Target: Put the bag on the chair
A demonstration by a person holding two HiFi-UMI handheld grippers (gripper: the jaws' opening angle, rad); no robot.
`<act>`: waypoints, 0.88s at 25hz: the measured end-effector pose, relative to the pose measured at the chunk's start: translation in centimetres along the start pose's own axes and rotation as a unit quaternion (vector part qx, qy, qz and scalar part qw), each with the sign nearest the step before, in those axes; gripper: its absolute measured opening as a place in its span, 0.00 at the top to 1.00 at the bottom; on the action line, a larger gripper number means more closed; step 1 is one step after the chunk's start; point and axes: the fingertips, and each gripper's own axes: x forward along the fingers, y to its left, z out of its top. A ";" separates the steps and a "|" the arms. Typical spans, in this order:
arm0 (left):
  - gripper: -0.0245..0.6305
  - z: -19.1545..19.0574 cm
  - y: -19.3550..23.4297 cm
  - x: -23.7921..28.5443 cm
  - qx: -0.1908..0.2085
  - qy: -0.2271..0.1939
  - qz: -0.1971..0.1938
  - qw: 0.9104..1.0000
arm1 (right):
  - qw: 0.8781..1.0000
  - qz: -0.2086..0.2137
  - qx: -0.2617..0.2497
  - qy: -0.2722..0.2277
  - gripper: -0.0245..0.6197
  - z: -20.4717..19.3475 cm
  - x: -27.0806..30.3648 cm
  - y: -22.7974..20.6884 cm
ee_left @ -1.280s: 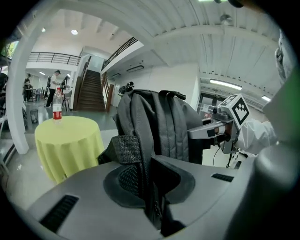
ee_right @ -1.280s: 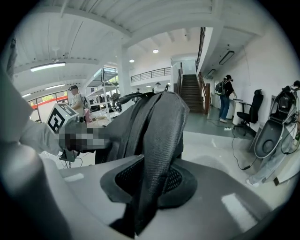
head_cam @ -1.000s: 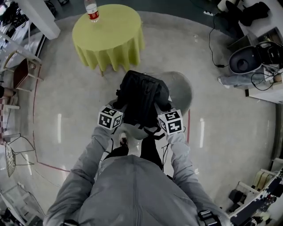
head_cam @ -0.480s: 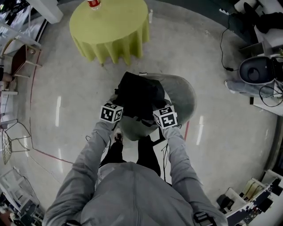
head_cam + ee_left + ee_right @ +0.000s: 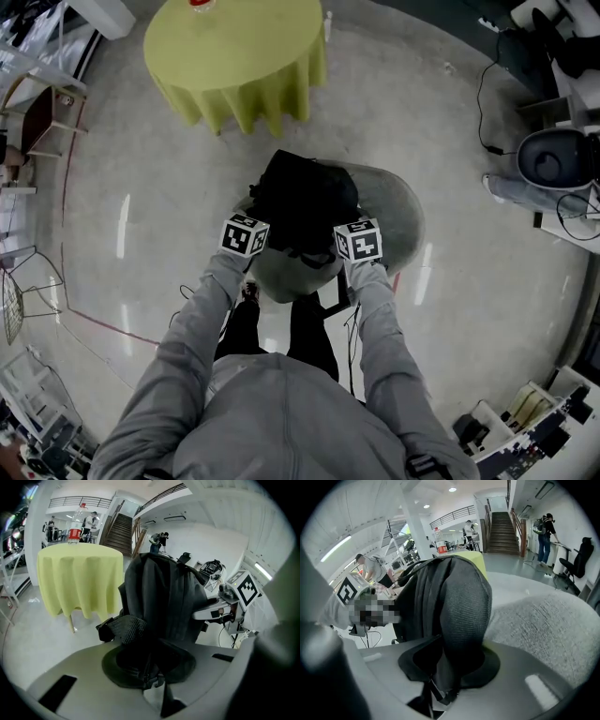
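A pale, glossy floor (image 5: pixel 487 309) fills the room, with a round table (image 5: pixel 234 56) under a yellow-green cloth at the far side and a red-labelled bottle (image 5: pixel 75 527) standing on it. Compared with a second ago, the table has slid toward the top edge of the head view and the bottle is almost cut off there. The grey chair (image 5: pixel 389 220) now shows more of its seat to the right of the load, and both marker cubes sit a little farther from the person.

The black bag (image 5: pixel 305 197) hangs between the two grippers, over the left and middle part of the chair seat. Whether its bottom touches the seat cannot be told.

On the left, the left gripper (image 5: pixel 249 232) has its jaws clamped on the bag's dark fabric, a webbed strap bulging just above them. On the right, the right gripper (image 5: pixel 356 239) is likewise closed on the bag's mesh side, with the chair's grey cloth close beside it.
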 end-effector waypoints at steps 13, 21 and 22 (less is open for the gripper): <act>0.64 -0.6 1.0 -0.6 0.023 0.001 -0.026 0.999 | 0.994 -0.104 0.035 0.008 0.65 -2.5 -3.0 -2.8; 0.65 1.8 1.0 -7.1 0.109 -0.059 -0.022 0.992 | 0.989 -0.139 -0.033 -0.045 0.67 -1.0 -9.8 1.7; 0.67 2.1 0.6 -8.0 0.126 -0.065 -0.025 0.990 | 0.988 -0.142 -0.037 -0.054 0.69 -0.7 -10.6 2.4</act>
